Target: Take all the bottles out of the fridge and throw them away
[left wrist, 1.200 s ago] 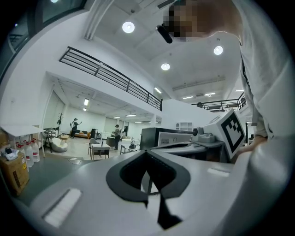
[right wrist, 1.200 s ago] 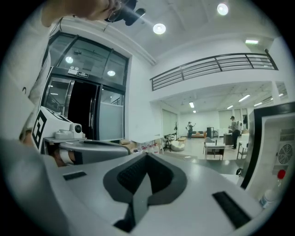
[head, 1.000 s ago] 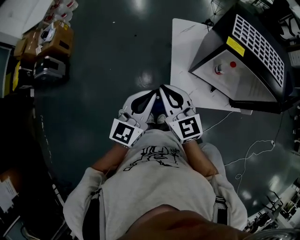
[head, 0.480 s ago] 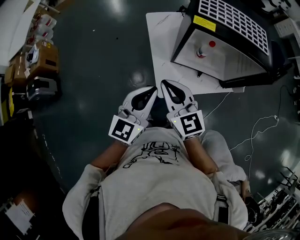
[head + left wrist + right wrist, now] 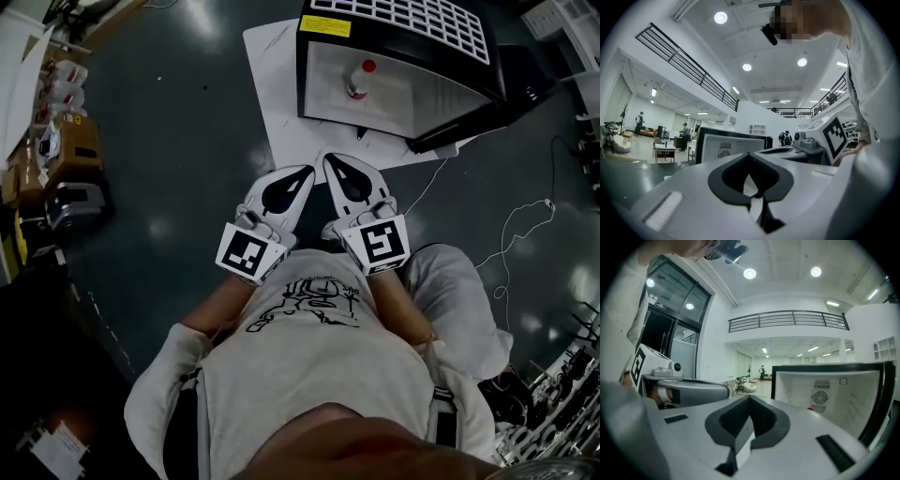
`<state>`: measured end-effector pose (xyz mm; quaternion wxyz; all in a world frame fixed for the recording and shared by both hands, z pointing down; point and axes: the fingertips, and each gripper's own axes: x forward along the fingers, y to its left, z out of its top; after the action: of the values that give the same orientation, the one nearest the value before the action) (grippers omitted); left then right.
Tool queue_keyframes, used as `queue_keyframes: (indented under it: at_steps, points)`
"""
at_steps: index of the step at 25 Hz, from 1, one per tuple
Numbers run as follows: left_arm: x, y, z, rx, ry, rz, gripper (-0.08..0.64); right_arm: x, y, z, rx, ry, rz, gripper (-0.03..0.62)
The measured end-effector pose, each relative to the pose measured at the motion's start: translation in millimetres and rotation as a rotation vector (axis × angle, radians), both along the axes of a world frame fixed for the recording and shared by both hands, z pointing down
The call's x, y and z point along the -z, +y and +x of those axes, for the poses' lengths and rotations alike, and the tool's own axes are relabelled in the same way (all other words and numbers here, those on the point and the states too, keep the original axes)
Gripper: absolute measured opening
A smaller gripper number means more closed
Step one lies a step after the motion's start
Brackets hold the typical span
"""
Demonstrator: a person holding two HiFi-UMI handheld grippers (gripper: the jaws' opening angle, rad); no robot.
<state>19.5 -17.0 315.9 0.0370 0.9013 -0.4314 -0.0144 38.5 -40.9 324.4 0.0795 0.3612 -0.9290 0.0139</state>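
Fridge (image 5: 431, 92) boxy, black-framed, smooth white lining, small red-capped bottle (image 5: 357, 82) inside

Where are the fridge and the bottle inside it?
fridge (image 5: 427, 94): head view, on its white inner wall.
bottle (image 5: 355, 86): head view, on its body, below the red cap.

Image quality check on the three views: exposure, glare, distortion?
Head view: underexposed and dim, with lamp glare spots on the glossy floor; the lit fridge interior stays readable. Left gripper view: strong fisheye, black corners, mosaic patch at top, ceiling lights blown out. Right gripper view: same fisheye and vignette, brightly lit.
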Motion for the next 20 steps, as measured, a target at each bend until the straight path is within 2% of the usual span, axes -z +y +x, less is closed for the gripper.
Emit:
queue_keyframes:
  at_steps: [12, 20]
  points:
    - [3.5, -6.2, 98.2, -0.071, -0.001, -0.004, 0.009, 1.8, 0.3, 106.2, -0.096, -0.002, -0.008, 0.009]
    - [1.4, -5.6, 141.7, -0.080, -0.001, -0.010, 0.009, -0.8, 1.2, 155.6, -0.121, 0.000, -0.012, 0.009]
